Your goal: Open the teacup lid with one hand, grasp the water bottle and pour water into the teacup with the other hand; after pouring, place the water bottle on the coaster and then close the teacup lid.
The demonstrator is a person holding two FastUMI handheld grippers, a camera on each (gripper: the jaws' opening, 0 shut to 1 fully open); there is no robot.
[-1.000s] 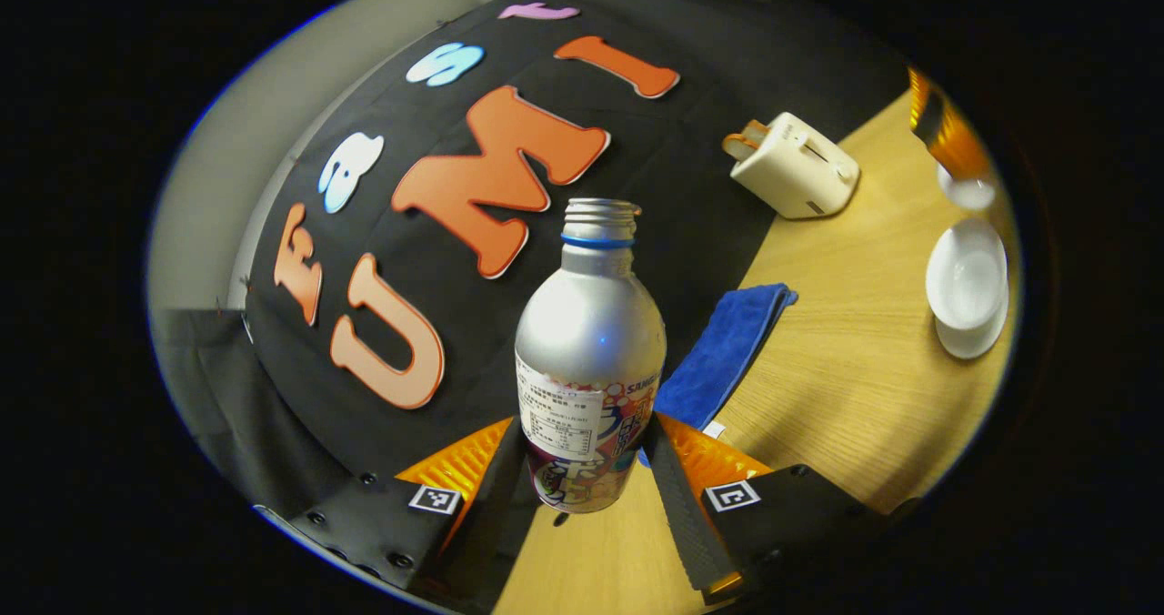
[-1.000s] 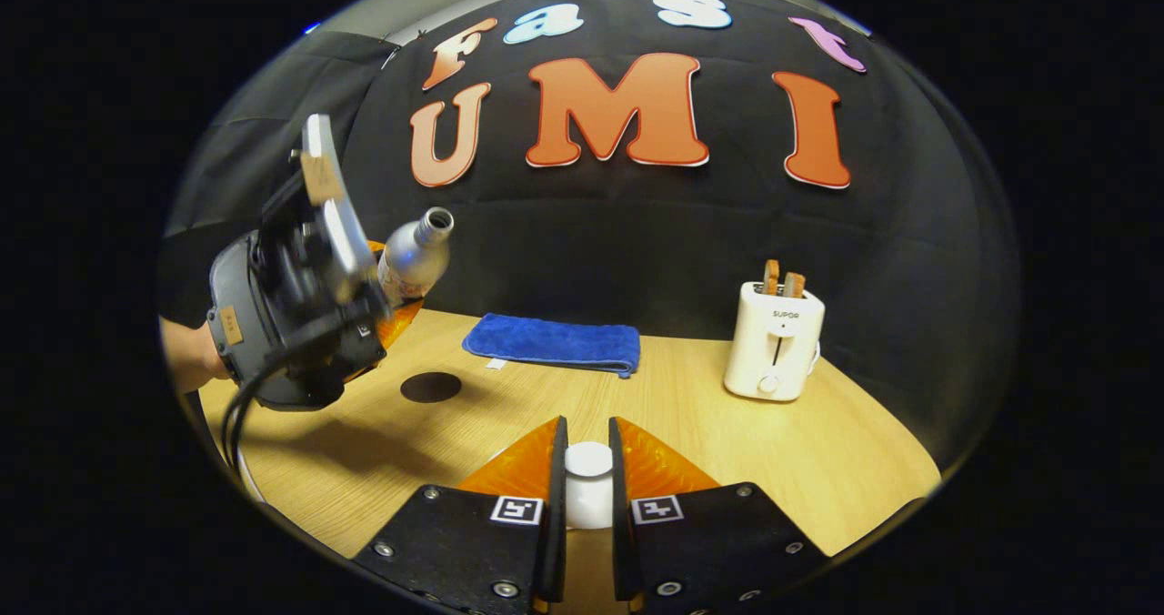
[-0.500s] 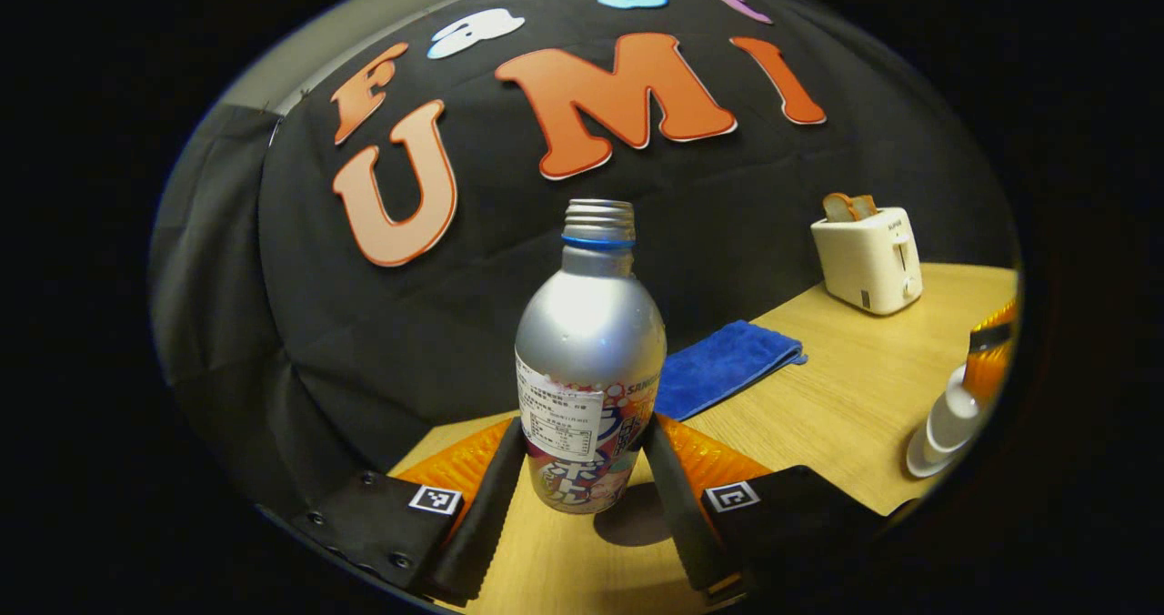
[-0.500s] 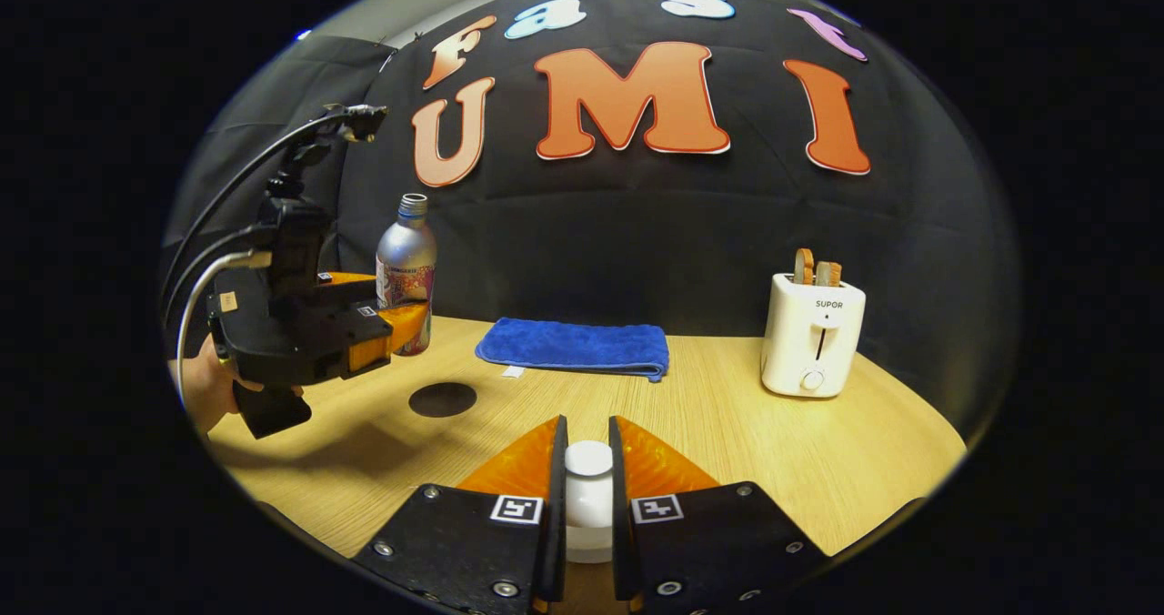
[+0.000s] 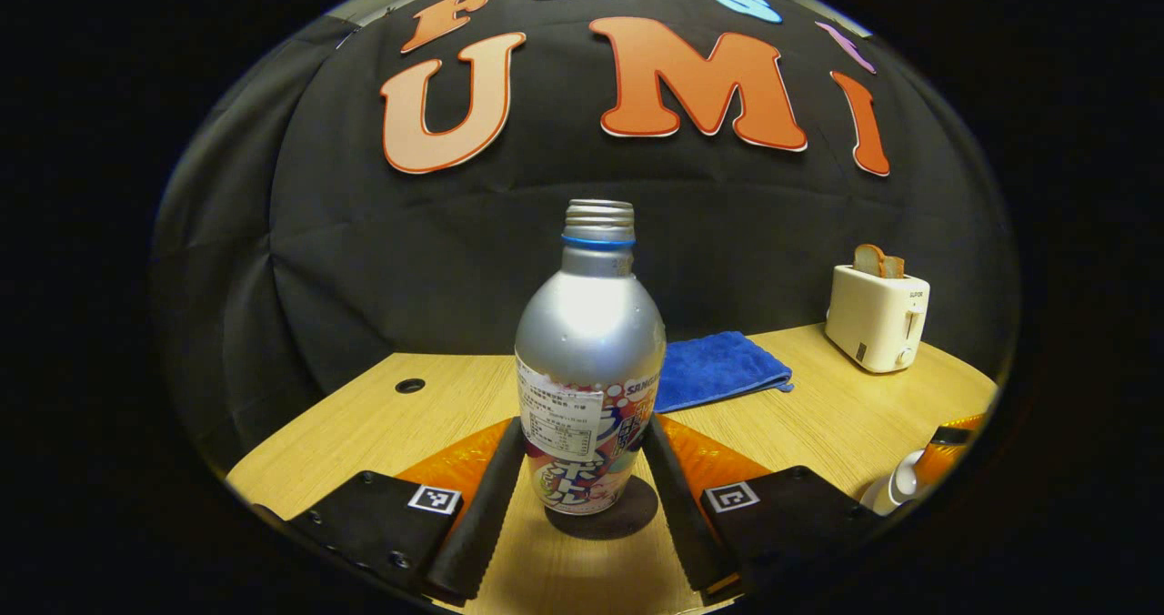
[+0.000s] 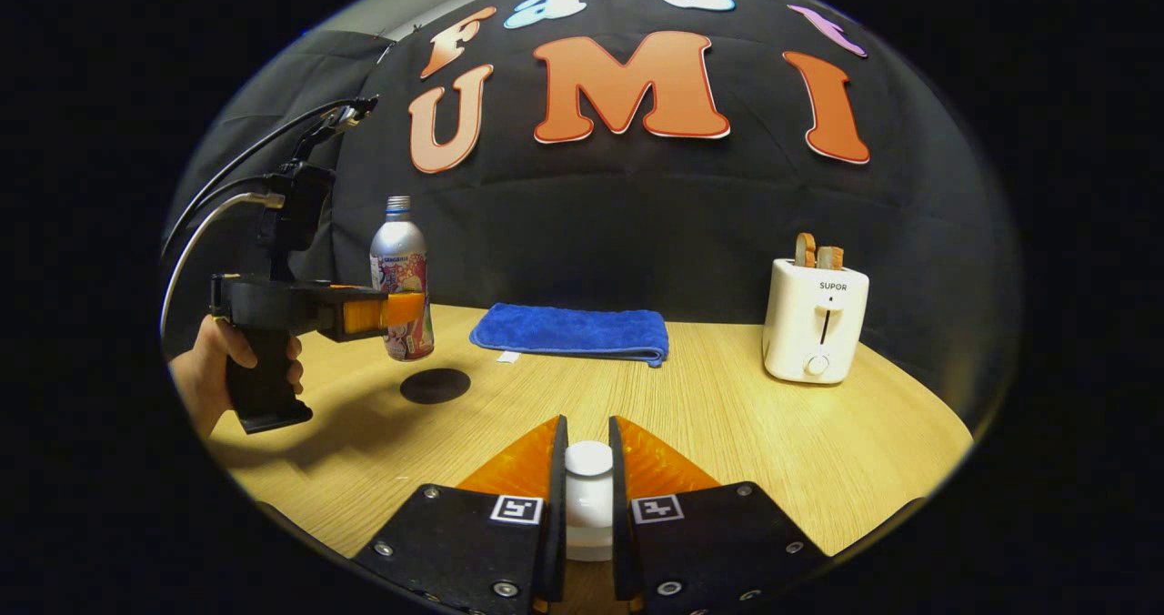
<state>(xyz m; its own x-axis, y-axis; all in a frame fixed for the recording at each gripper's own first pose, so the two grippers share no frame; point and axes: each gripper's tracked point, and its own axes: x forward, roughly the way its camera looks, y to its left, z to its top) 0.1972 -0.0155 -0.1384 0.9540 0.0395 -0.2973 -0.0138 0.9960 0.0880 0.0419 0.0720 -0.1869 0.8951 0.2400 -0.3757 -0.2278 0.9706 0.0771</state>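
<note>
The left gripper (image 5: 582, 469) clamps the upright silver metal water bottle (image 5: 589, 360) just above the round dark coaster (image 6: 436, 385) — the right gripper (image 6: 588, 497) pinches the white teacup lid (image 6: 588, 489).

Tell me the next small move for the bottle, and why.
Probably lower it straight down. The left gripper holds the bottle upright, just above the coaster and not yet resting on it. The right gripper holds the lid meanwhile.

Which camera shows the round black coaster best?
The right gripper view: the whole coaster lies in plain sight on the table, with the water bottle held just above it. In the left gripper view the bottle covers most of it, so just a dark edge peeks out.
</note>
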